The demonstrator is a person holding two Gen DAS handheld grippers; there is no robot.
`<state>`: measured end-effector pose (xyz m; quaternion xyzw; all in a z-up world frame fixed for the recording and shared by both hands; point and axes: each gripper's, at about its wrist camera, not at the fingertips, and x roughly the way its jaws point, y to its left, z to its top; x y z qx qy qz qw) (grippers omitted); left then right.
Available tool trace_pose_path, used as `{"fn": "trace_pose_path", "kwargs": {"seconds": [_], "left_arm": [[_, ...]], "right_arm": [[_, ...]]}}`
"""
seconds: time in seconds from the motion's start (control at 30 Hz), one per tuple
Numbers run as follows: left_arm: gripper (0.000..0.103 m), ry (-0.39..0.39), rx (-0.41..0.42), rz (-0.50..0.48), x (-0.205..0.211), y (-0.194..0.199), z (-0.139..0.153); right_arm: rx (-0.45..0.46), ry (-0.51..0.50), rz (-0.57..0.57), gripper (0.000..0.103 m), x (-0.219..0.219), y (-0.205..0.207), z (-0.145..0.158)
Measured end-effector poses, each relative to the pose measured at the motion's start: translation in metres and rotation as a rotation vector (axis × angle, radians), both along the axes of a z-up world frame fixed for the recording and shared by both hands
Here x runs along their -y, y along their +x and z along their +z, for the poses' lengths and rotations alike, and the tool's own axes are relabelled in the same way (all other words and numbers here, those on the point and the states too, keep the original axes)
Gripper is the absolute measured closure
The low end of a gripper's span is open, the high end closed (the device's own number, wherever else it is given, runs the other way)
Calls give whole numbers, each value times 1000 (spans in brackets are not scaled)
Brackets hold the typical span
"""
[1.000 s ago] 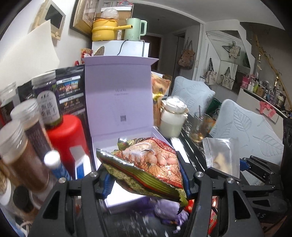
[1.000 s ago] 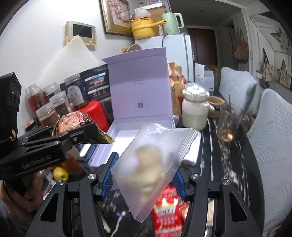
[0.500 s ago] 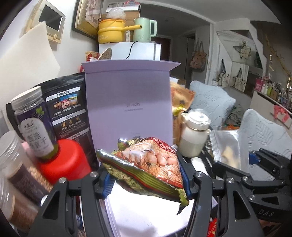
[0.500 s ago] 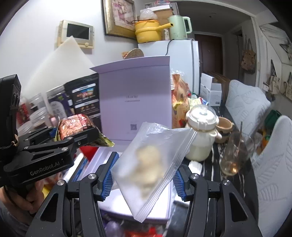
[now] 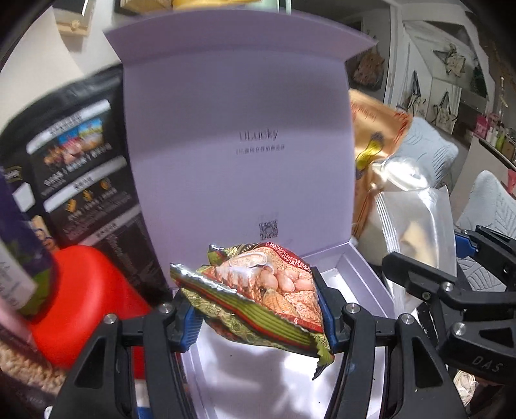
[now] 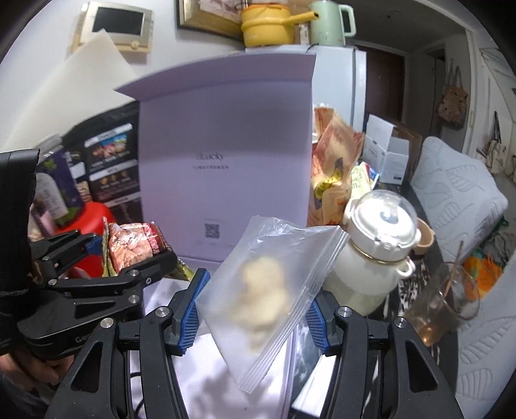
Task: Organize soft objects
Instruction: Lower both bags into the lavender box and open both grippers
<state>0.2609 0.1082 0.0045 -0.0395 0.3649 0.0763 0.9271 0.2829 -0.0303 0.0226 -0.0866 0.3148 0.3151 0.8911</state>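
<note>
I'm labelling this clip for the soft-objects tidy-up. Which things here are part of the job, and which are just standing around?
Part of the job:
- snack packet, clamped in the left gripper
- clear zip bag, clamped in the right gripper
- open lilac box

Standing around:
- red container
- white jar
- glass cup
- black pouch

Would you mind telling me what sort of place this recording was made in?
Most likely a lived-in home dining or kitchen corner: a fridge topped with a yellow pot and kettle, beside padded chairs.
</note>
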Motion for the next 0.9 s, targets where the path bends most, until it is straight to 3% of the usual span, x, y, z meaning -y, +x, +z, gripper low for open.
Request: {"fn": "trace_pose_path", "kwargs": {"seconds": [0.17, 0.33, 0.47, 0.57, 0.63, 0.67, 0.77, 0.9], "left_arm": [[46, 9, -72, 47, -3, 16, -17], [46, -9, -143, 57, -8, 27, -32], [46, -32, -167, 66, -11, 33, -41], [45, 24, -149, 76, -5, 35, -42], [45, 4, -151, 83, -5, 36, -42], [45, -14, -150, 90, -8, 36, -42], [44, -45, -150, 116, -16, 33, -40], [44, -45, -147, 123, -22, 31, -37]], "right_arm": [[-38, -41, 22, 48, -13, 21, -20], [-194, -15, 83, 47, -19, 43, -40], [-241, -18, 82, 47, -23, 50, -47], [-230, -31, 80, 46, -26, 51, -47], [-213, -41, 80, 45, -29, 50, -45], [-204, -46, 75, 43, -29, 49, -43], [-181, -56, 46, 22, -27, 48, -39], [-183, -59, 43, 21, -21, 46, -36]]}}
